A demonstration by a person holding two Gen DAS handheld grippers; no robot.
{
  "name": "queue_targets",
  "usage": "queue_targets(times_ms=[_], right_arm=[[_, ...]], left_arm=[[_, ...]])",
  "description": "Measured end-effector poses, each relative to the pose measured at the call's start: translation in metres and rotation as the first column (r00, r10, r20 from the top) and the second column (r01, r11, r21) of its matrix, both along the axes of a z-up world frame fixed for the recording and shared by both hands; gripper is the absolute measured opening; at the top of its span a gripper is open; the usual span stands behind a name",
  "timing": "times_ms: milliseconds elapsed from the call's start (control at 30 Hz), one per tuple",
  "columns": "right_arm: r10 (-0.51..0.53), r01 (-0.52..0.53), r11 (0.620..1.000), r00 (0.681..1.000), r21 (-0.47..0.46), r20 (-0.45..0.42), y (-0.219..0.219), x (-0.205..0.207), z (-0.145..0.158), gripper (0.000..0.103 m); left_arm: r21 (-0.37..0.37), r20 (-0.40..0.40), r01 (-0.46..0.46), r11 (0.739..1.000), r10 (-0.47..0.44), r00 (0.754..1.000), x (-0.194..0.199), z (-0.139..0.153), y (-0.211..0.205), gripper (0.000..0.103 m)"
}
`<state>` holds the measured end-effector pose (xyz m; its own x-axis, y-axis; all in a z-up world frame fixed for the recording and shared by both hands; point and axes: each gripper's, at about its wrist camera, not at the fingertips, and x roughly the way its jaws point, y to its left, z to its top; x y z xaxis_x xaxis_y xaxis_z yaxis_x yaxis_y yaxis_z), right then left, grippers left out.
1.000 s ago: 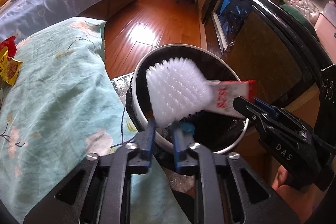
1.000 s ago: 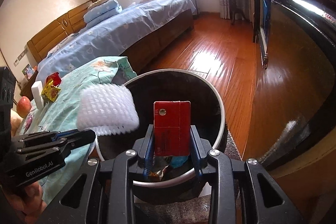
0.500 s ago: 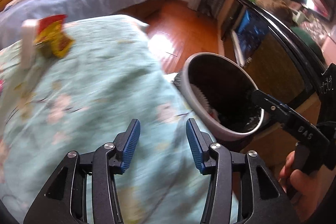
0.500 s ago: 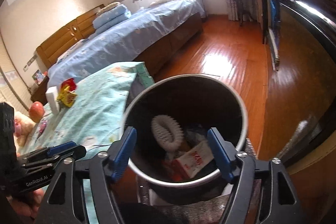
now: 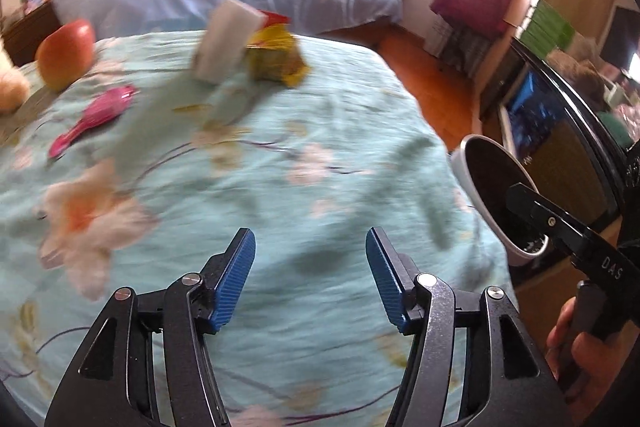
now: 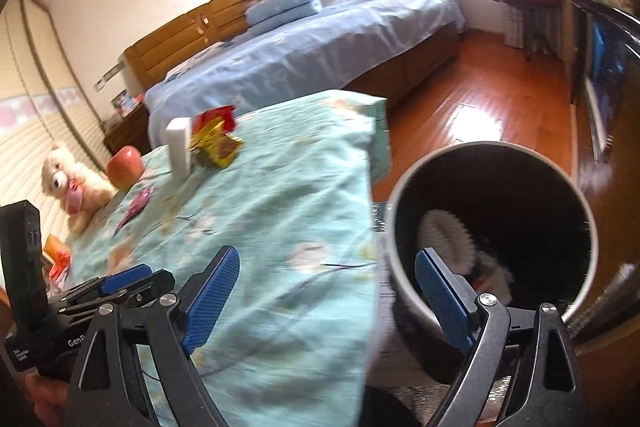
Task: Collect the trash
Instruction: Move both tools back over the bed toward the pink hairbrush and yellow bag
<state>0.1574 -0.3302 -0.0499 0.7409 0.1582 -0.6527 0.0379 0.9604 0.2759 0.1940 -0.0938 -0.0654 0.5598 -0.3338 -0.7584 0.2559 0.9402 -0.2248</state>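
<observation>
Hanging spread and empty, jaws just opened, the left gripper (image 5: 310,277) and right gripper (image 6: 326,301) face the yellow snack wrapper (image 5: 276,61) far across the floral quilt (image 5: 320,163), where a careless grab could snag the white box (image 5: 222,39) touching it.

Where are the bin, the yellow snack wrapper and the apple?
bin (image 6: 404,195): right wrist view, on its pale rim.
yellow snack wrapper (image 5: 276,61): left wrist view, on its crinkled front.
apple (image 5: 66,53): left wrist view, on its red-orange side.

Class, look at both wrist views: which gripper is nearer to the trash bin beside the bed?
Right. The right gripper hangs at the trash bin, one finger over its rim. The left gripper is over the bedspread, beside it.
</observation>
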Motion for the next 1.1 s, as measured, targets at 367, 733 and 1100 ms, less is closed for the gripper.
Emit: queue_targets(times_ms=[367,733,1100], right_arm=[[0.119,-0.12,0.993,0.992,-0.009,-0.035,0.054,0.031,-0.007,0.091],[0.188,-0.189,0.982,0.979,-0.007,-0.081,0.085,0.071,-0.019,0.091],[0.211,-0.214,0.977,0.973,-0.012,-0.096,0.103,0.117,-0.022,0.091]], left_arm=[[0.015,0.003,-0.098,0.995,0.098,0.995,0.005,-0.005,0.05,0.06],[0.044,-0.003,-0.169,0.985,0.169,0.986,0.029,-0.01,0.088,0.06],[0.105,0.013,-0.221,0.97,0.22,0.975,0.074,-0.01,0.119,0.06]])
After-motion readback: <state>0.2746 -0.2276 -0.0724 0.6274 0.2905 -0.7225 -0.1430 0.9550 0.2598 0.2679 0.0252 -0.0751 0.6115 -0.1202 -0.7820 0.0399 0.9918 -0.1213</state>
